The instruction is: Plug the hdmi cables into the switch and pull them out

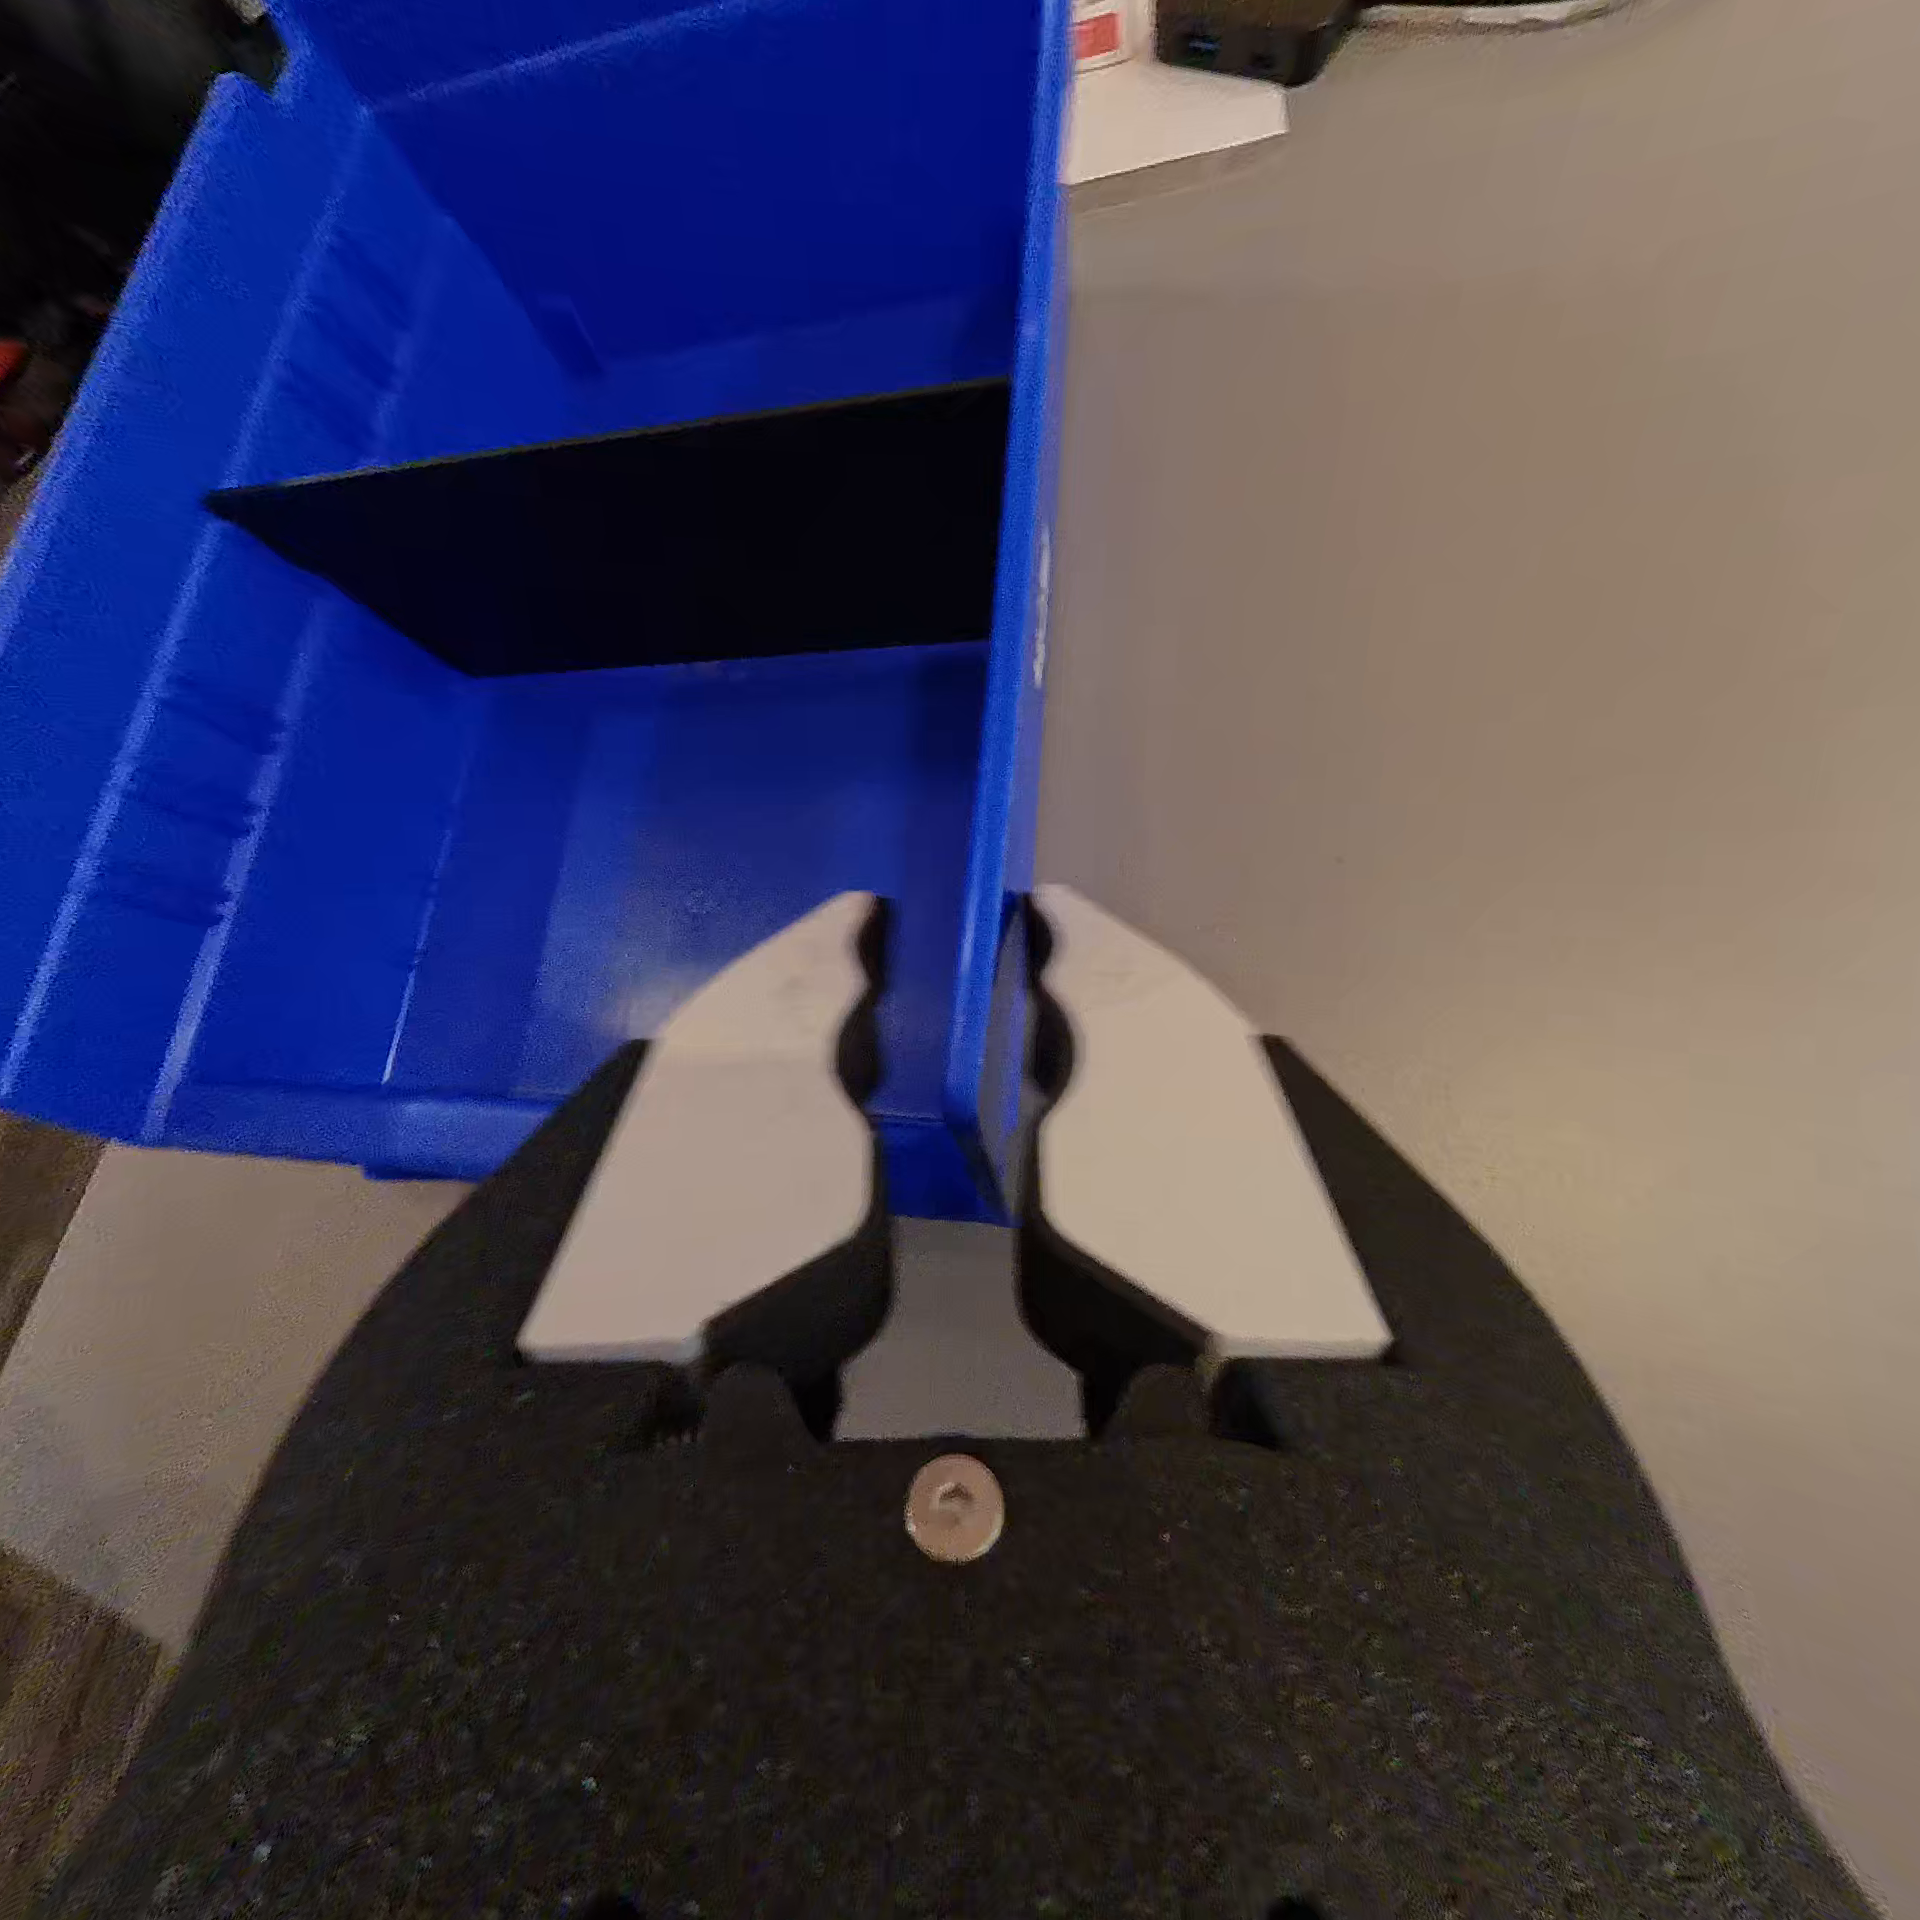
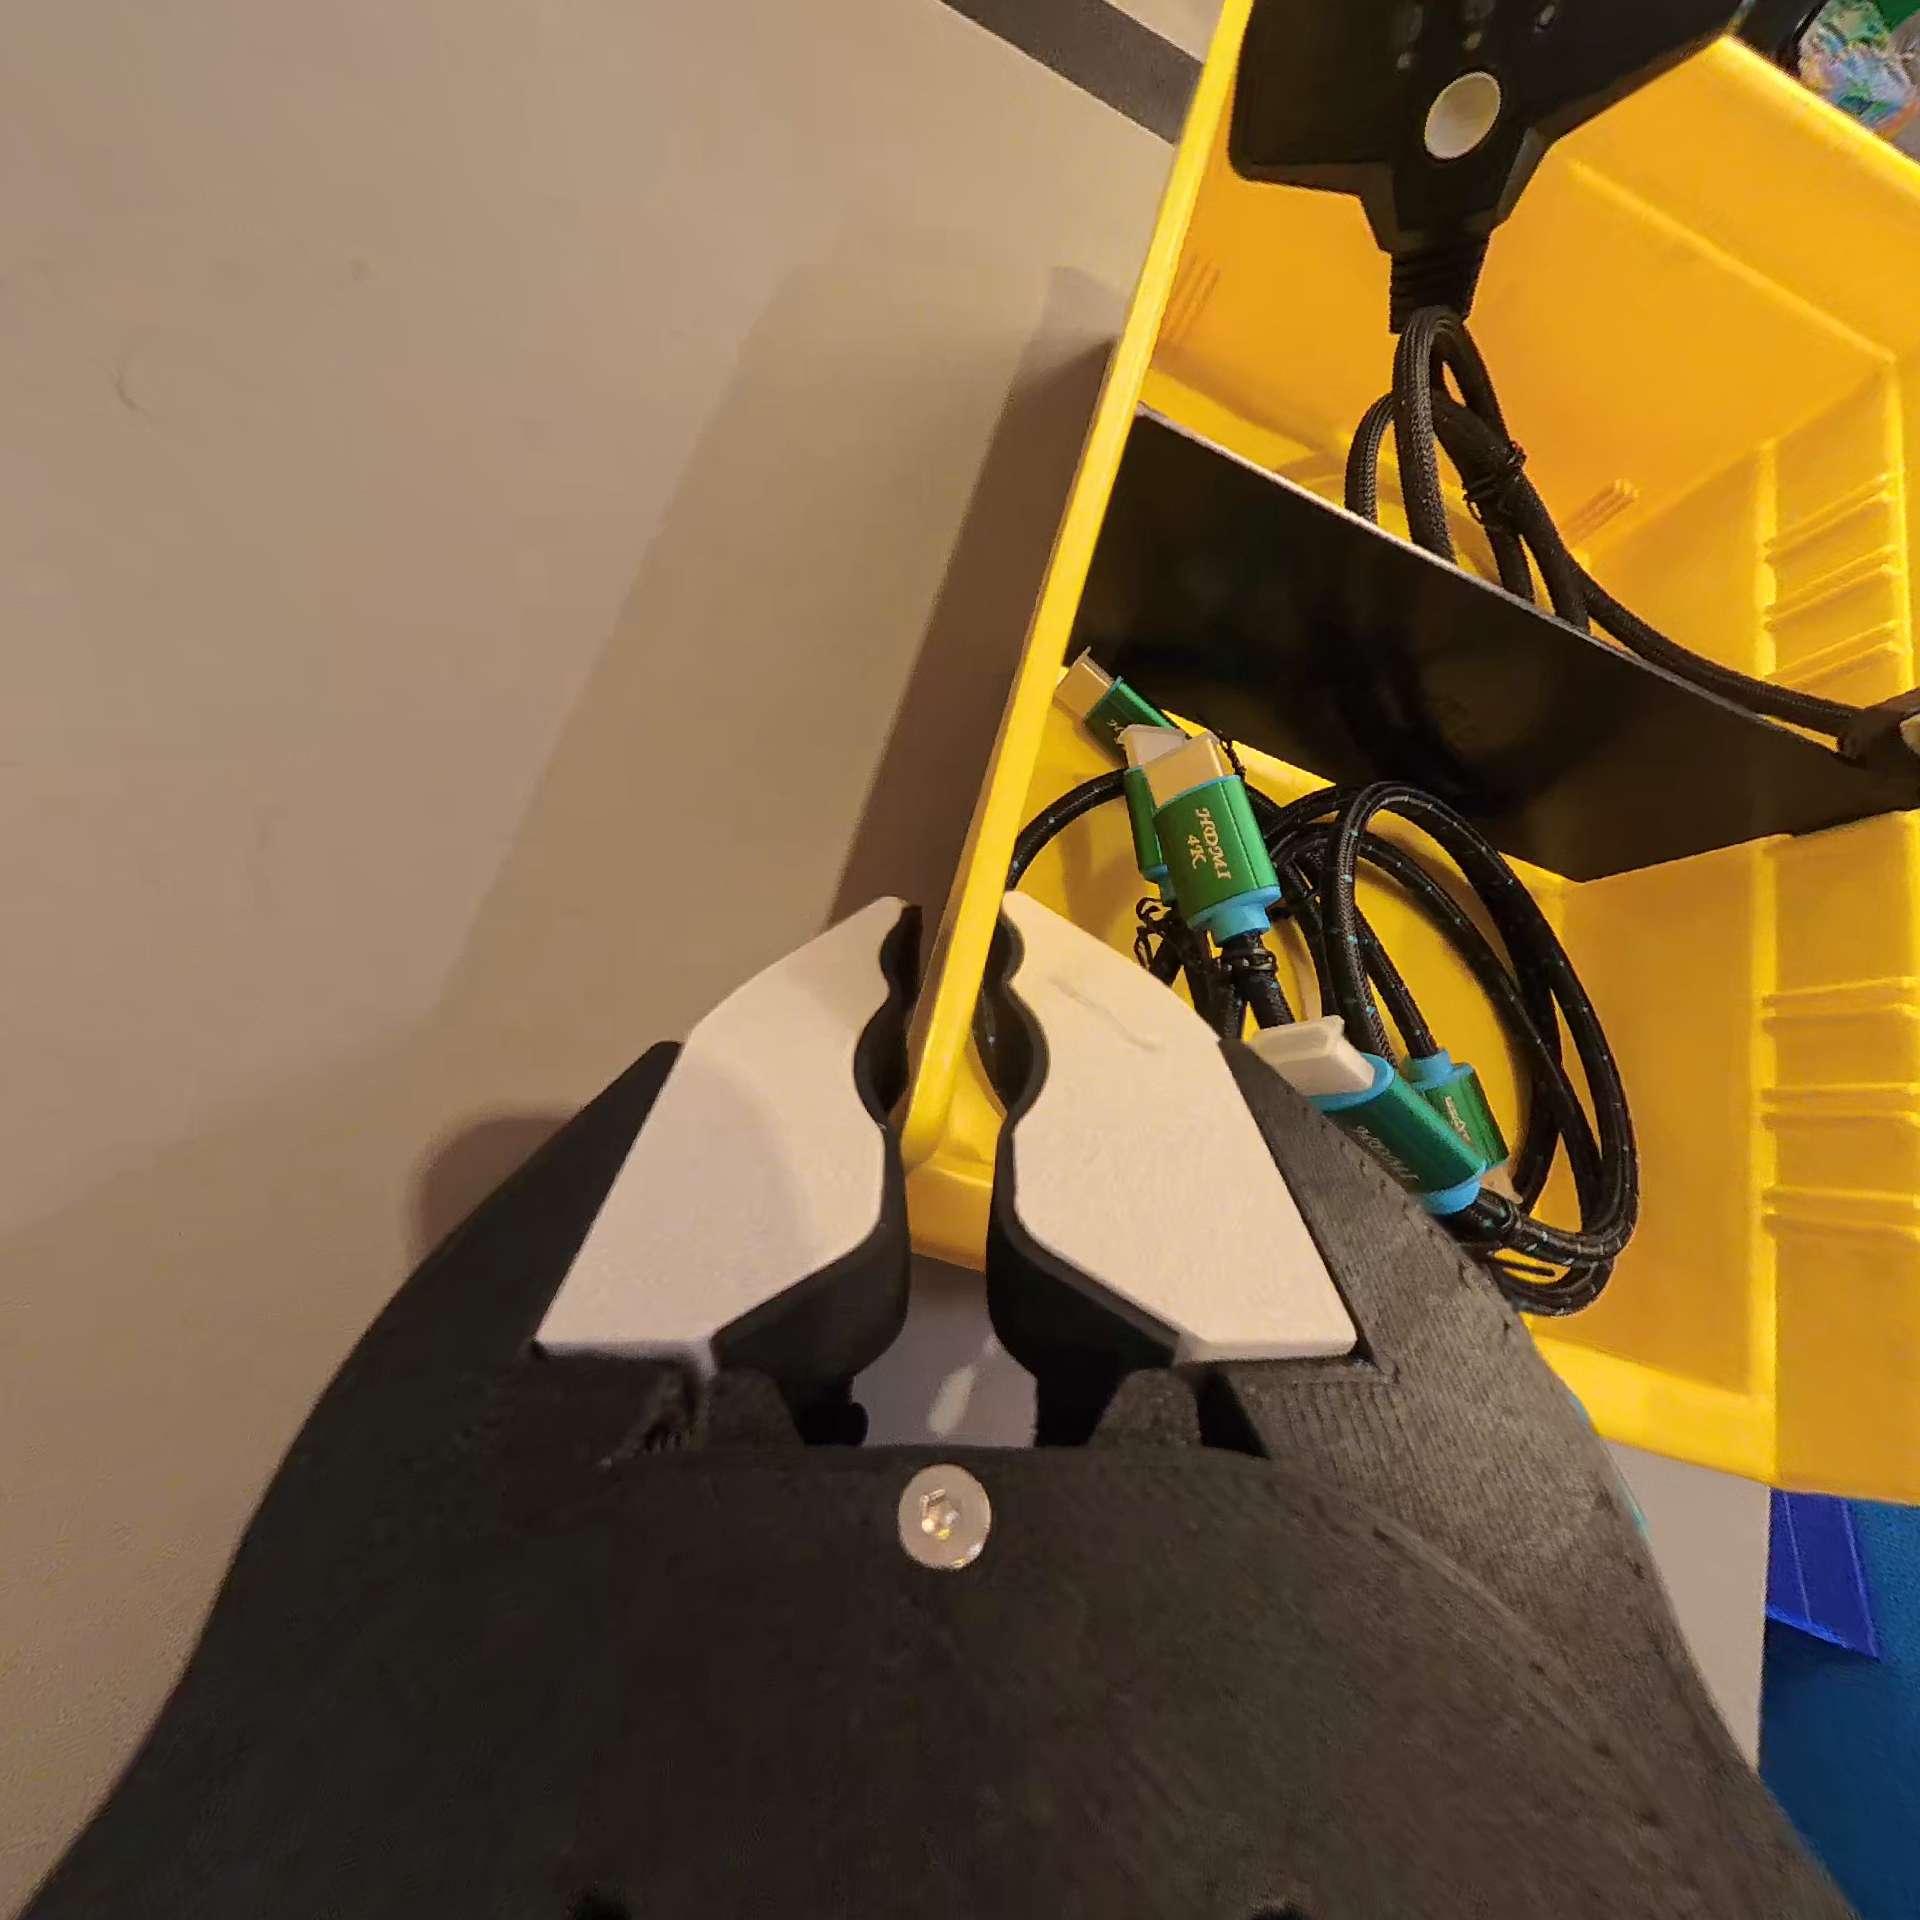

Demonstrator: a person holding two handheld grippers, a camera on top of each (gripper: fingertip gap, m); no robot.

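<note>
- Left hand-held gripper (image 1: 951, 904): white fingers straddle the right side wall of the blue plastic bin (image 1: 1023, 623), one inside, one outside. Right finger pad looks against the wall; there is a visible gap on the inner side, so not clamped. Frame is blurred here.
- Right hand-held gripper (image 2: 961, 914): narrowed down on the left side wall of the yellow plastic bin (image 2: 1049, 665), a finger either side, pads pressing near the bin's front corner.
- Both go for a thin wall near a corner, probably because the wall fits between the fingers and a whole bin doesn't.
- Blue bin: sits on the grey worktop (image 1: 1455, 727) near its front-left edge; near compartment bare, black flat divider panel (image 1: 665, 540) across the middle.
- Yellow bin: near compartment holds coiled black braided cables with green metal plugs (image 2: 1210, 842); black divider plate (image 2: 1403, 665) behind them; beyond it another black braided cable (image 2: 1455, 488), hanging from a black device (image 2: 1455, 104).
- Left view alone shows white paper (image 1: 1174, 125) at the worktop's far edge.
- Right view alone shows the cables, plus a blue patch at lower right; can't tell if it's the blue bin.
</note>
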